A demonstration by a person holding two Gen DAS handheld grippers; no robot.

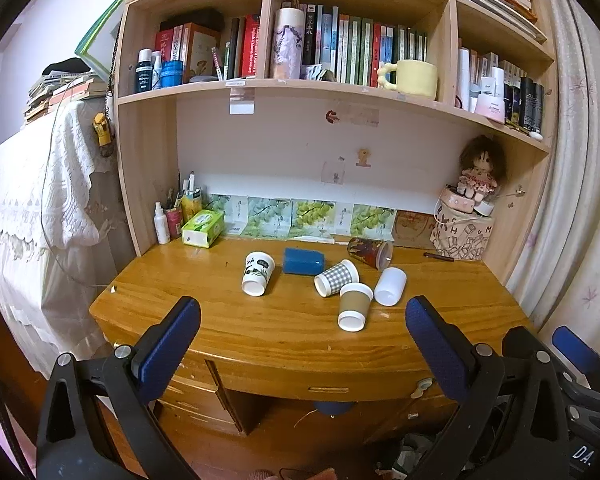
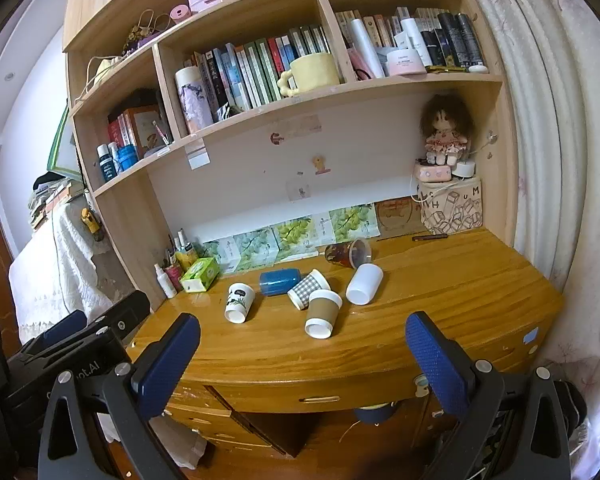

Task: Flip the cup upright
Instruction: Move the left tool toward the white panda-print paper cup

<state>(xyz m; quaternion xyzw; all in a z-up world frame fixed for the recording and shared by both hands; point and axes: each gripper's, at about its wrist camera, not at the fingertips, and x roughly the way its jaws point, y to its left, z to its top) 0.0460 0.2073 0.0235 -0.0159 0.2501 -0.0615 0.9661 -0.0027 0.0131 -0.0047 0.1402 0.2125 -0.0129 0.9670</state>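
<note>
Several cups lie on their sides on the wooden desk [image 1: 228, 320]: a white cup with a green print [image 1: 257, 273] [image 2: 239, 302], a blue cup [image 1: 303, 261] [image 2: 279, 281], a grey checked cup [image 1: 336, 278] [image 2: 308, 289], a brown-sleeved paper cup [image 1: 353, 306] [image 2: 322, 313], a plain white cup [image 1: 390, 286] [image 2: 364, 283] and a dark patterned cup [image 1: 370, 253] [image 2: 347, 254]. My left gripper [image 1: 302, 320] is open and empty, in front of the desk's near edge. My right gripper [image 2: 302, 338] is open and empty, also short of the desk.
A green tissue box [image 1: 203, 228] [image 2: 200, 274], a spray bottle [image 1: 161, 224] and a pen holder stand at the back left. A printed box with a doll [image 1: 463, 236] [image 2: 451, 204] stands at the back right, a pen [image 1: 438, 256] beside it. Shelves hang above; drawers [image 1: 204, 396] sit below.
</note>
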